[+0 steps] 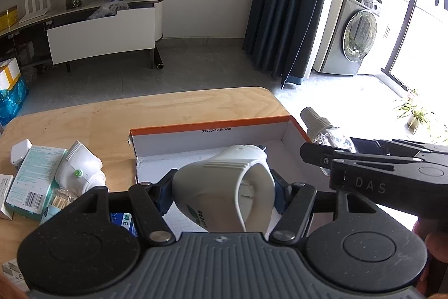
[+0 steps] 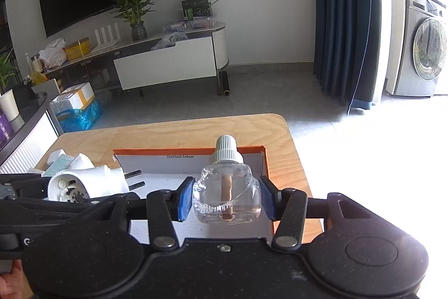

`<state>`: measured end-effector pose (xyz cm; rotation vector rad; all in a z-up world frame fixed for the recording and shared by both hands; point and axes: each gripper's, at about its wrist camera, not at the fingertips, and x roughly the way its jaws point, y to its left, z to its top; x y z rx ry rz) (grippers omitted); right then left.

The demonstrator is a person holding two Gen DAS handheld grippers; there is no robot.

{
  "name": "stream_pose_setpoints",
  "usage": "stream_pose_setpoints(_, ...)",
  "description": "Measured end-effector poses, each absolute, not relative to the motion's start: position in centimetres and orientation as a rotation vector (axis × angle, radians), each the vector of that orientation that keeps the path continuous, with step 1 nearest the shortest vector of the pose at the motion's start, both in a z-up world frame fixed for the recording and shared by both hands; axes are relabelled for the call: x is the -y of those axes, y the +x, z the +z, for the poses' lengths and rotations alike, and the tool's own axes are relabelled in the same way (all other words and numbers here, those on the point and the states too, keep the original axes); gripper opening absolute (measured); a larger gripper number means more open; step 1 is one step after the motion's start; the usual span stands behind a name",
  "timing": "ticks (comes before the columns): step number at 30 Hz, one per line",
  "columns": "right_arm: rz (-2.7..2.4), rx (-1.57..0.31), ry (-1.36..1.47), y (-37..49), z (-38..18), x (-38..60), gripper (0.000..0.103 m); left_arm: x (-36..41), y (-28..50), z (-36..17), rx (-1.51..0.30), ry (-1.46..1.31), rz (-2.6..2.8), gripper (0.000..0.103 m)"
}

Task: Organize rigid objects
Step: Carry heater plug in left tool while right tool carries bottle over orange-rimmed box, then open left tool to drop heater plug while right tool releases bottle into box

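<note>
The left hand-held gripper point(image 1: 222, 194) is clamped on a white plug-in device point(image 1: 224, 187), and the right hand-held gripper point(image 2: 226, 199) is clamped on a clear refill bottle point(image 2: 227, 194) with a ribbed grey cap. Both items hang above the open cardboard box point(image 1: 212, 135), which rests on the wooden surface point(image 1: 112, 119); the device is over the near left part of the box, the bottle over its right side. The step in hand appears to be placement into the box. Lower each item until it rests on the box floor before releasing, keep the two items apart, and keep the bottle clear of the right wall of the box. The left wrist view shows the items not yet sorted, left of the box: a second white device point(image 1: 79, 170), a teal carton point(image 1: 36, 175) and a jar of cotton swabs point(image 1: 60, 199). The right wrist view alone shows the two metal prongs point(image 2: 134, 178) of the held device and the wick inside the bottle.
</note>
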<state>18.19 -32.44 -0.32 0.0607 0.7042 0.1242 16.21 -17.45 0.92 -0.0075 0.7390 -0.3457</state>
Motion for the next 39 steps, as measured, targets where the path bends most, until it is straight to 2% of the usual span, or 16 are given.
stream_pose_setpoints(15, 0.107, -0.759, 0.069, 21.3, -2.9, 32.5, 0.060, 18.0, 18.1, -0.3, -0.763, -0.006, -0.337, 0.066)
stream_pose_setpoints(22, 0.103, -0.715, 0.131, 20.3, -1.9, 34.3, 0.064, 18.3, 19.5, -1.2, -0.805, -0.031, -0.388, 0.067)
stream_pose_setpoints(25, 0.095, -0.678, 0.111, 19.1, -0.7, 34.3, 0.064, 18.6, 19.6, -0.8, -0.793, -0.026, -0.405, 0.087)
stream_pose_setpoints(26, 0.093, -0.667, 0.102, 18.6, -0.4, 34.3, 0.065, 18.6, 19.4, -0.6, -0.785, -0.027, -0.405, 0.089)
stream_pose_setpoints(34, 0.083, -0.621, 0.096, 16.2, 1.7, 33.9, 0.074, 16.9, 17.4, 1.1, -0.780, -0.003, -0.381, 0.100)
stream_pose_setpoints(35, 0.083, -0.618, 0.095, 15.9, 1.8, 33.7, 0.077, 16.6, 17.2, 1.2, -0.780, -0.001, -0.371, 0.100)
stream_pose_setpoints(39, 0.068, -0.610, 0.106, 14.7, 2.3, 33.4, 0.078, 15.1, 16.0, 2.1, -0.764, -0.011, -0.337, 0.100)
